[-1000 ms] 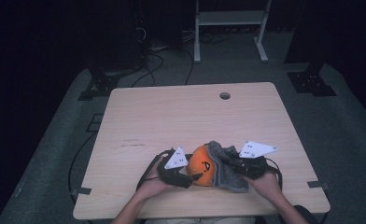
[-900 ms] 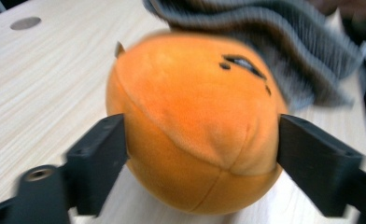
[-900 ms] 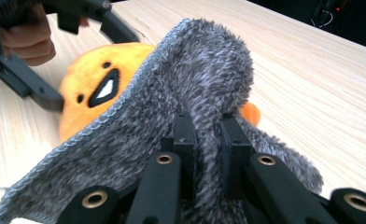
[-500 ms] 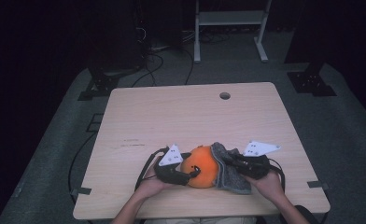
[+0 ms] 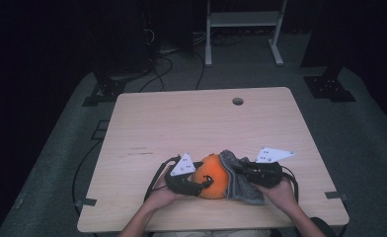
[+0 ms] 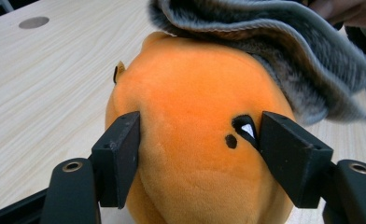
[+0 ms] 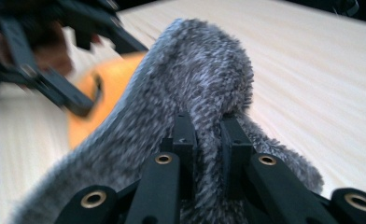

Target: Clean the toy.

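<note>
Dark room, grey carpet, light wood table [image 5: 181, 123] in the centre of the high view. Near edge, bottom of frame: two forearms come in, one hand on each gripper.

Left gripper [image 5: 194, 181] sits lower centre-left, white three-cornered plate on top, cable looping out to its left. In the left gripper view its jaws are clamped on either side of an orange plush toy [image 6: 195, 135], both pads [image 6: 120, 154] pressed into the fabric, gap about as wide as the toy's lower body. Small black markings sit beside the right pad. Toy rests on the table, lower centre of the high view [image 5: 212, 175], between the two grippers.

Right gripper [image 5: 246, 170] is lower centre-right, plate on top tilted. In the right gripper view its jaws are nearly closed, pinching a fold of grey fuzzy cloth [image 7: 190, 121] between them. Cloth drapes over the toy's right side and touches it [image 5: 238, 177]; in the left gripper view it hangs over the toy's top, upper right of the frame.

Farther up the table: round cable hole [image 5: 238, 101] near the far edge, faint scuff marks mid-left. Beyond the table: white metal stand legs [image 5: 243, 29] top centre, black cables [image 5: 167, 59] on the floor upper left, dark bases [image 5: 329, 86] at the right.
</note>
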Available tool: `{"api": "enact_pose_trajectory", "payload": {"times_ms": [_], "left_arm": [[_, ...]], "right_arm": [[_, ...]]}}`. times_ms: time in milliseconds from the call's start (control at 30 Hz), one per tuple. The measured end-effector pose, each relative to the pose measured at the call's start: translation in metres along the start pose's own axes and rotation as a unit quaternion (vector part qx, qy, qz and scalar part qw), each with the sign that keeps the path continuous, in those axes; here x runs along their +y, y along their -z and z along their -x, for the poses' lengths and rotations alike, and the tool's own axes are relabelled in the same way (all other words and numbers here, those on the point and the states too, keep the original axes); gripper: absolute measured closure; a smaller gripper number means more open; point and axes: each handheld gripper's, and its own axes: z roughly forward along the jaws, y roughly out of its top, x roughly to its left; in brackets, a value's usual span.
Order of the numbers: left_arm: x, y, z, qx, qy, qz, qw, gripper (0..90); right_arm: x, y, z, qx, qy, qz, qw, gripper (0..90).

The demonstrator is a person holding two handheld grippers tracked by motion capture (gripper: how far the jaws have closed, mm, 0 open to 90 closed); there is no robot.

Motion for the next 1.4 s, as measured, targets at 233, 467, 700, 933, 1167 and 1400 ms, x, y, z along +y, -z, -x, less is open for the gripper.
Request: {"api": "enact_pose_trajectory", "payload": {"times_ms": [233,467,700,933,1167,1400], "left_arm": [[-0.002,0.001,-0.003,-0.003,0.011,0.004,0.9999,32.5],[0.000,-0.001,0.002,-0.009,-0.003,0.002,1.0000,31.1],[0.001,0.000,-0.015,-0.020,0.076,-0.026,0.9965,7.3],[0.005,-0.005,0.000,0.010,0.017,-0.020,0.9996,32.5],[0.011,-0.008,0.012,0.088,-0.053,0.000,0.9947,27.1],[0.006,0.000,-0.013,0.022,0.085,0.026,0.9958,22.2]], "right_arm": [[0.005,-0.009,0.014,-0.004,-0.022,-0.018,0.9996,78.7],[0.001,0.000,0.009,0.037,-0.031,0.006,0.9988,78.1],[0.001,-0.003,0.001,0.074,0.001,-0.018,0.9971,77.3],[0.002,-0.004,-0.002,0.062,0.004,0.005,0.9981,54.5],[0.011,-0.012,-0.007,-0.012,0.029,0.007,0.9995,69.1],[0.003,-0.011,-0.018,0.003,0.058,-0.002,0.9983,77.2]]}}
